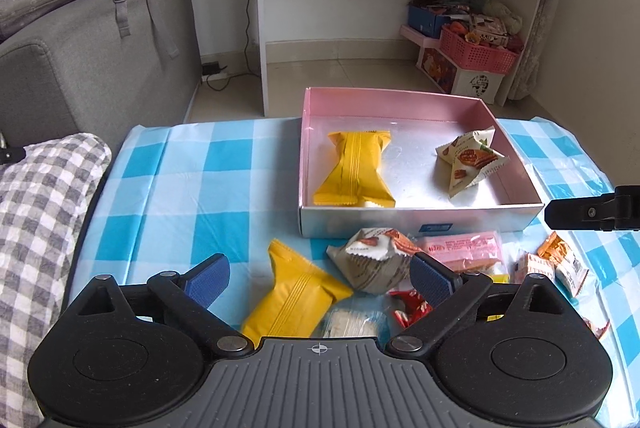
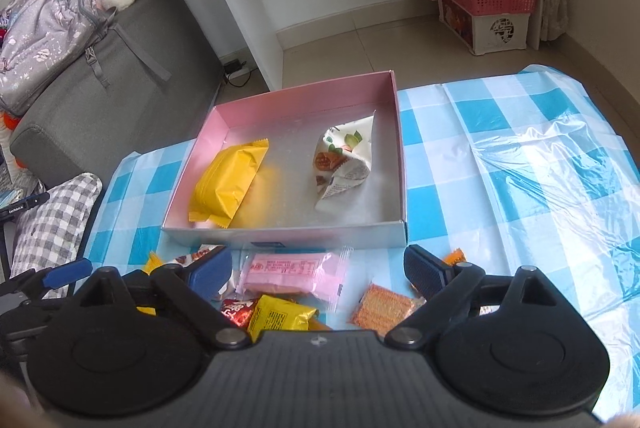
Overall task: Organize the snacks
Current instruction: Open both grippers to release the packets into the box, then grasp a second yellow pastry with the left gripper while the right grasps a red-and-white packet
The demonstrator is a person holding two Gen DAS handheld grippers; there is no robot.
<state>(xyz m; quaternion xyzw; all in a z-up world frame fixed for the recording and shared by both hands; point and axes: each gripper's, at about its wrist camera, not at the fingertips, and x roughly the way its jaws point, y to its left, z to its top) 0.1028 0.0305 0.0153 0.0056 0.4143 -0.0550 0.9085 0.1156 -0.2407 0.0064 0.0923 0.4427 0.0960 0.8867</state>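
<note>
Pink-walled, the shallow box (image 1: 400, 99) sits on our desk (image 1: 192, 187) with its blue-checked cloth, and holds a yellow packet (image 1: 356, 163) on one side and a white pyramid pouch (image 1: 468, 159) on the other, well apart. Just in front of the box lie the loose snacks: a second yellow packet (image 1: 292, 292), a pink wafer bar (image 2: 292, 272) and an orange cracker pack (image 2: 382, 308). Our left tongs (image 1: 320, 278) gape wide over them, gripping nothing. Our right tongs (image 2: 318, 272) stand equally wide and empty.
</note>
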